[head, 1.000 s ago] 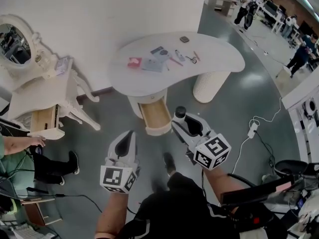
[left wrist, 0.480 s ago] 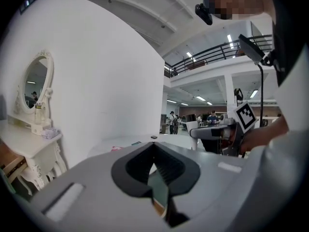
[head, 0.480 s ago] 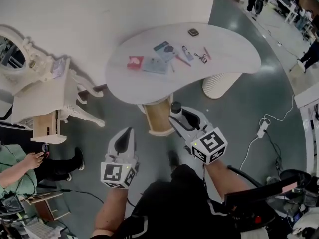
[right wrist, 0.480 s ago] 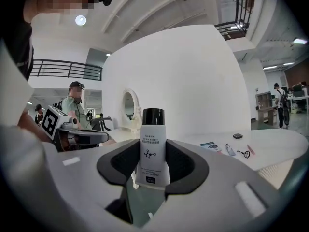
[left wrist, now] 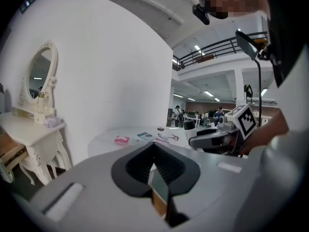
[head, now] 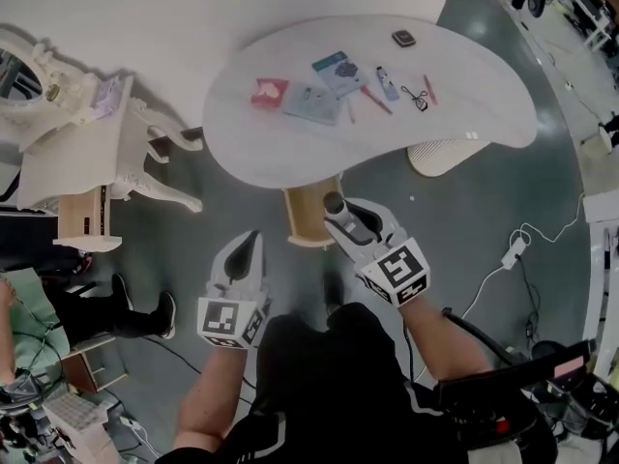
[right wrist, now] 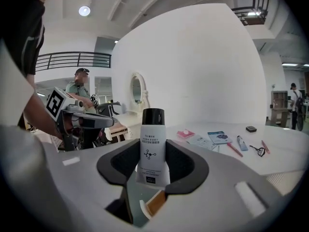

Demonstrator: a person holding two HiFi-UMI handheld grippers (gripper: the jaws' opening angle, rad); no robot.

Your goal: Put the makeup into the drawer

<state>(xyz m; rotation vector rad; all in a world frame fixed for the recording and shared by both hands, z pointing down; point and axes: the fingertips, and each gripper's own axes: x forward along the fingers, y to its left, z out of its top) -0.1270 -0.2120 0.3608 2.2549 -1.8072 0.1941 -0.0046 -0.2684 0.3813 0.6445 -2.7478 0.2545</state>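
**Tube in my right jaws, drawer close ahead: where this could slip**

Well to the left of the white kidney-shaped table stands a white carved dressing table with an oval mirror. It has a wooden drawer of its own pulled out. If I drift that way, the tube ends up in the wrong drawer.

My left gripper hangs off the table's near edge with its jaws together on nothing. It cannot steady anything as it is, and a careless swing could bump the drawer.

The open light-wood drawer sticks out from under the table's near edge, and the tabletop overhangs part of it. I judge the way in to be tight.

Just to the right of the drawer, my right gripper is clamped on the white squeeze tube with a black cap, and the cap end pokes out past the pads. That cap could catch the table edge as I go in. If I let go too early, the tube may topple over the drawer wall onto the grey floor. Squeezing the soft body harder could make it slide.

Further right, on the tabletop, lie the red packet, blue card, small tube and black eyelash curler. The flat ones look likely to skid away when nudged.
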